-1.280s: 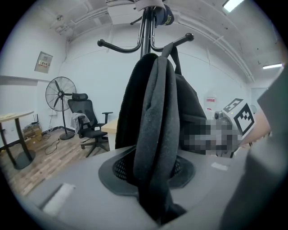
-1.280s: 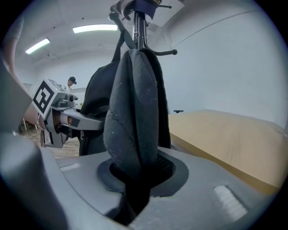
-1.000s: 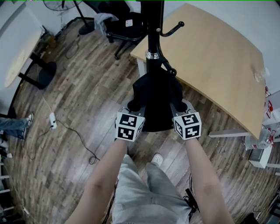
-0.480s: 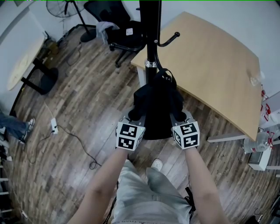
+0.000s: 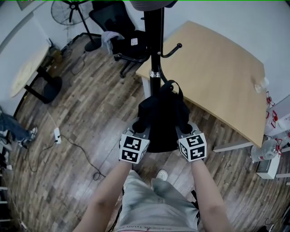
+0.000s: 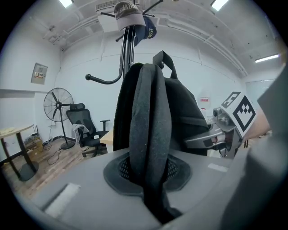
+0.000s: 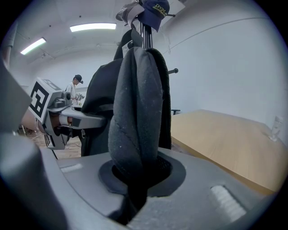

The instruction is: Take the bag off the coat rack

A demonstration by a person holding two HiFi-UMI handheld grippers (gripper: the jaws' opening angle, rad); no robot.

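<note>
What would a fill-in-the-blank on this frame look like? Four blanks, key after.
1. The left gripper and the right gripper each clamp one shoulder ____ of the black backpack.
2. The coat rack stands by a corner of the light wooden ____.
3. A navy ____ tops the coat rack.
4. A floor ____ stands near the black office chair.
Missing: strap; table; cap; fan.
Note: the left gripper's jaws have just closed tighter on its strap.

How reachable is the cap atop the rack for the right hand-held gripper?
Probably not now: the right hand-held gripper is shut on the bag, and the cap hangs well above it.
</note>
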